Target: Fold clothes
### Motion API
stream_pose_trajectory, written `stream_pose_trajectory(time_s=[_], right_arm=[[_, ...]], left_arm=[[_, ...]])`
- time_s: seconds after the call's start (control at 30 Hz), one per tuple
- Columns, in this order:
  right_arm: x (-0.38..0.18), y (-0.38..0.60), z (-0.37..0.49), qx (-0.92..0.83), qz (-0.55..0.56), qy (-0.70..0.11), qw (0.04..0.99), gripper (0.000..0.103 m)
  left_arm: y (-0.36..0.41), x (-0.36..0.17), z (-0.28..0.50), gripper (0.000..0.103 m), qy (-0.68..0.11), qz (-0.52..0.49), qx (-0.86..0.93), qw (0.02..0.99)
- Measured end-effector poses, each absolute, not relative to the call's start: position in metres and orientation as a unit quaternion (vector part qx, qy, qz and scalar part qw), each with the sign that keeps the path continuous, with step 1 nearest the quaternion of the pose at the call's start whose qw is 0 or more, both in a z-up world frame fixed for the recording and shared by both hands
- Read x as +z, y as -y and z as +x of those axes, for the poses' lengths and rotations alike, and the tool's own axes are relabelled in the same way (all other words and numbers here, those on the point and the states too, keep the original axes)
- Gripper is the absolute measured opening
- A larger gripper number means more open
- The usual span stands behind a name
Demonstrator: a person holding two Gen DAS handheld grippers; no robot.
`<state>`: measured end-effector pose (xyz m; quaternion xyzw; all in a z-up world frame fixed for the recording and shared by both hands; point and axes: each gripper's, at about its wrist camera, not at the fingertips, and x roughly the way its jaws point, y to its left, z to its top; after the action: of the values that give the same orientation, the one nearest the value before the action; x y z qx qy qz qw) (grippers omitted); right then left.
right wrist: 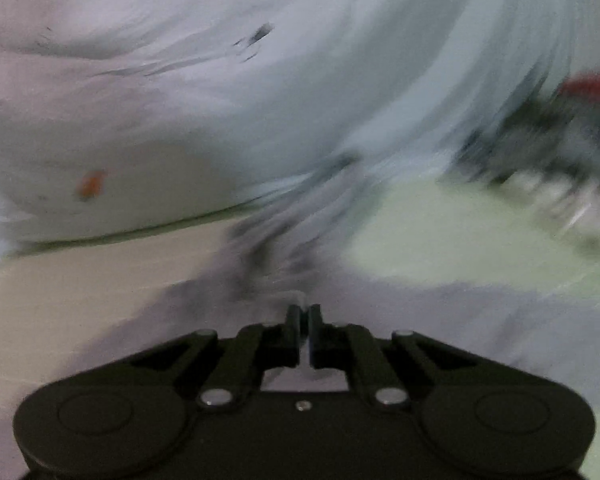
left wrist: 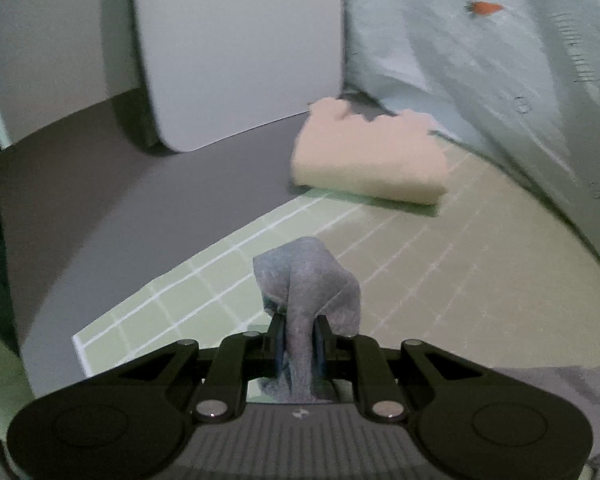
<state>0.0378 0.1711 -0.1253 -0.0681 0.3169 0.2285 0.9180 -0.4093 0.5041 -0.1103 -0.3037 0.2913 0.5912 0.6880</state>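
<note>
My left gripper [left wrist: 299, 322] is shut on a bunched fold of grey cloth [left wrist: 312, 276], held above the green grid mat [left wrist: 440, 280]. More of the grey cloth trails at the lower right of that view. In the blurred right wrist view, my right gripper [right wrist: 305, 312] has its jaws nearly together on the edge of the same grey cloth [right wrist: 260, 264], which stretches away over the mat [right wrist: 440, 232].
A folded cream towel [left wrist: 368, 160] lies on the far edge of the mat. A pale blue garment [left wrist: 480, 80] hangs or piles at the right, also seen in the right wrist view [right wrist: 220, 100]. A white panel [left wrist: 240, 52] stands on the grey table [left wrist: 100, 216].
</note>
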Motion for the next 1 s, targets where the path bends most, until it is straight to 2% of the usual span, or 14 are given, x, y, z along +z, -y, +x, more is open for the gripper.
stream_pose_trajectory(time_s=[0.1,0.2,0.23,0.27,0.3,0.33,0.37,0.4,0.43,0.53,0.7,0.9,1.0], right_arm=[[-0.132,-0.161,0.046,0.168,-0.178,-0.283,0.927,0.004],[-0.143,-0.154,0.048,0.141,-0.198,-0.301,0.922,0.008],[-0.146,-0.152,0.048,0.136,-0.197,-0.31,0.92,0.018],[-0.149,-0.152,0.045,0.136,-0.194,-0.318,0.918,0.04],[-0.152,-0.153,0.042,0.136,-0.191,-0.326,0.916,0.053],[-0.155,-0.156,0.038,0.142,-0.19,-0.33,0.914,0.067],[-0.159,-0.161,0.034,0.151,-0.191,-0.332,0.911,0.075],[-0.161,-0.169,0.028,0.163,-0.196,-0.334,0.908,0.078],[-0.164,-0.176,0.023,0.174,-0.201,-0.335,0.904,0.085],[-0.164,-0.197,0.0,0.202,-0.218,-0.315,0.902,0.098],[-0.159,-0.227,-0.038,0.262,-0.231,-0.266,0.898,0.1],[-0.151,-0.265,-0.064,0.377,-0.179,-0.299,0.858,0.099],[-0.149,-0.289,-0.085,0.437,-0.162,-0.314,0.827,0.093]], left_arm=[[-0.498,-0.1,-0.39,0.016,-0.272,-0.312,0.563,0.715],[-0.485,-0.085,-0.358,0.016,-0.251,-0.323,0.497,0.766],[-0.48,-0.084,-0.345,0.017,-0.252,-0.327,0.467,0.782],[-0.475,-0.085,-0.331,0.019,-0.256,-0.331,0.436,0.797],[-0.47,-0.085,-0.317,0.024,-0.26,-0.335,0.405,0.81],[-0.464,-0.086,-0.303,0.037,-0.264,-0.338,0.373,0.823],[-0.46,-0.089,-0.291,0.047,-0.276,-0.334,0.36,0.826],[-0.455,-0.093,-0.281,0.071,-0.292,-0.328,0.357,0.825],[-0.453,-0.098,-0.276,0.086,-0.305,-0.321,0.363,0.82],[-0.452,-0.111,-0.272,0.087,-0.337,-0.303,0.396,0.799],[-0.467,-0.132,-0.298,0.087,-0.376,-0.319,0.448,0.746],[-0.474,-0.157,-0.315,0.087,-0.428,-0.312,0.475,0.702],[-0.473,-0.166,-0.316,0.087,-0.442,-0.323,0.465,0.696]])
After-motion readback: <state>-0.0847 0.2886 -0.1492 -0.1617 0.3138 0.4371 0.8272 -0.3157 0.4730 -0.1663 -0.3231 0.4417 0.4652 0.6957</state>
